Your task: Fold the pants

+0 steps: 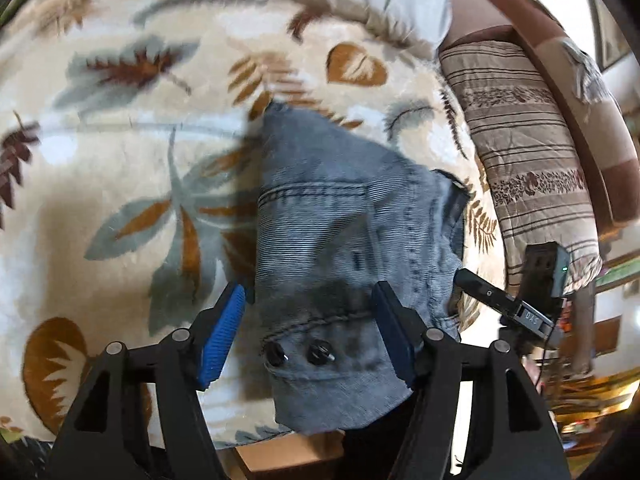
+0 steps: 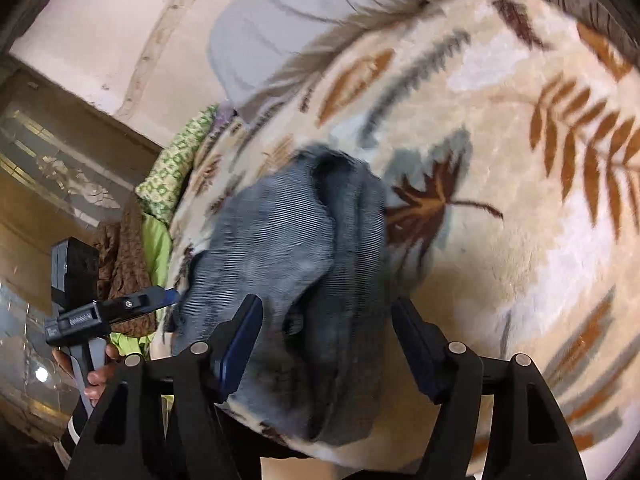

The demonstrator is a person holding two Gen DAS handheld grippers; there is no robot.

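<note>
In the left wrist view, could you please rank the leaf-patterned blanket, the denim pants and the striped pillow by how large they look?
1. leaf-patterned blanket, largest by far
2. denim pants
3. striped pillow, though it lies farther off, so its true size is unsure

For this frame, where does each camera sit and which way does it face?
Left wrist: on the left gripper, tilted down at the jeans on the leaf-print blanket; its open fingers straddle the two-button waistband; the right gripper shows at right.
Right wrist: on the right gripper, tilted down at the jeans' bunched end; fingers open; the left gripper and a hand show at left.
Shared: jeans, blanket, each other's gripper.
</note>
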